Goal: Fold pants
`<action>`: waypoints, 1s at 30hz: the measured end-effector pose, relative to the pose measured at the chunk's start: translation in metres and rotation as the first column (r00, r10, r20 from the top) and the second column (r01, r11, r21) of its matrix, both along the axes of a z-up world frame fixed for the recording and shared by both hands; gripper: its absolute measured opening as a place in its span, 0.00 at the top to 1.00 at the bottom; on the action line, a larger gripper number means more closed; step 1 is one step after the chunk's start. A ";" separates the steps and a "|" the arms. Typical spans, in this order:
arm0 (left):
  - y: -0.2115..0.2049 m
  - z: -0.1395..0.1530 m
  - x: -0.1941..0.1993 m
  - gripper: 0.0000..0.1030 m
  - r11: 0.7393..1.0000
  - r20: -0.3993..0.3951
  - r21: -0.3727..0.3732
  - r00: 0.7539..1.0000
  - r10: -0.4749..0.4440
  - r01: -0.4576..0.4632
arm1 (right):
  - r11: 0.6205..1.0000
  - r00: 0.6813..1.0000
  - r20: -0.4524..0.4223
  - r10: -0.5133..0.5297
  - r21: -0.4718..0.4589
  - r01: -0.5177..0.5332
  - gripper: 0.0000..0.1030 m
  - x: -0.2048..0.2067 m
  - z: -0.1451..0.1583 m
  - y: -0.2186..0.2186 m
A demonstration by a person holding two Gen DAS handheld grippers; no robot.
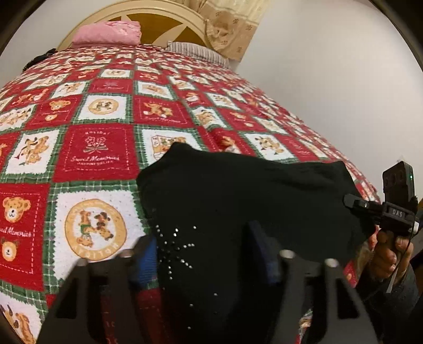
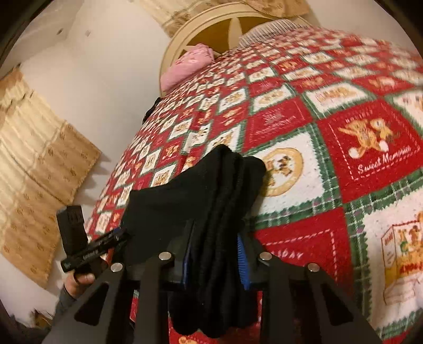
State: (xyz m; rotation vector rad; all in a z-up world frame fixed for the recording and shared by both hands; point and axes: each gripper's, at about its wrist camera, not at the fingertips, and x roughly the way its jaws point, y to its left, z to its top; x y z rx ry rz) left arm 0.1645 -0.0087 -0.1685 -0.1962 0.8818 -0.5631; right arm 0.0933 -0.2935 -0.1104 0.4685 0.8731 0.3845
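Observation:
Black pants (image 1: 238, 201) with a rhinestone star pattern hang between my two grippers above the bed's red patchwork blanket (image 1: 100, 153). My left gripper (image 1: 206, 254) is shut on one end of the pants, the cloth bunched between its blue pads (image 1: 146, 262). My right gripper (image 1: 351, 201) shows at the right edge of the left wrist view, gripping the other end. In the right wrist view the right gripper (image 2: 215, 246) is shut on a thick fold of the pants (image 2: 224, 190), and the left gripper (image 2: 119, 235) shows at the lower left.
A pink pillow (image 1: 108, 33) lies at the head of the bed against a cream headboard (image 1: 164, 16). A white wall (image 1: 330, 79) runs along the bed's right side. Beige curtains (image 2: 34, 164) hang on the left in the right wrist view.

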 end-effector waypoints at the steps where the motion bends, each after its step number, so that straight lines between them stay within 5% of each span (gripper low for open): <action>1: 0.001 -0.001 0.000 0.69 1.000 -0.009 -0.022 1.000 -0.010 0.010 | 1.000 1.000 0.015 0.008 -0.010 -0.007 0.72 -0.003 0.006 0.004; 6: 0.011 0.006 -0.007 0.79 0.996 0.000 -0.092 1.000 0.002 -0.002 | 0.996 0.994 0.085 0.063 -0.064 -0.058 0.73 -0.008 0.041 0.027; 7: 0.014 0.009 -0.008 0.87 0.995 0.007 -0.103 1.000 0.011 -0.010 | 0.994 0.992 0.097 0.082 -0.081 -0.074 0.73 -0.006 0.049 0.034; 17: 0.104 0.053 -0.033 0.89 0.978 0.096 -0.155 0.983 0.154 -0.138 | 0.954 0.952 0.110 0.286 -0.123 -0.272 0.73 0.064 0.067 0.121; 24: 0.189 0.071 -0.051 0.89 0.938 0.146 -0.114 0.928 0.342 -0.328 | 0.895 0.888 0.111 0.446 -0.084 -0.439 0.73 0.122 0.060 0.222; 30: 0.229 0.052 -0.043 0.89 0.894 0.153 -0.018 0.883 0.444 -0.447 | 0.878 0.875 0.079 0.478 -0.064 -0.474 0.73 0.156 0.029 0.282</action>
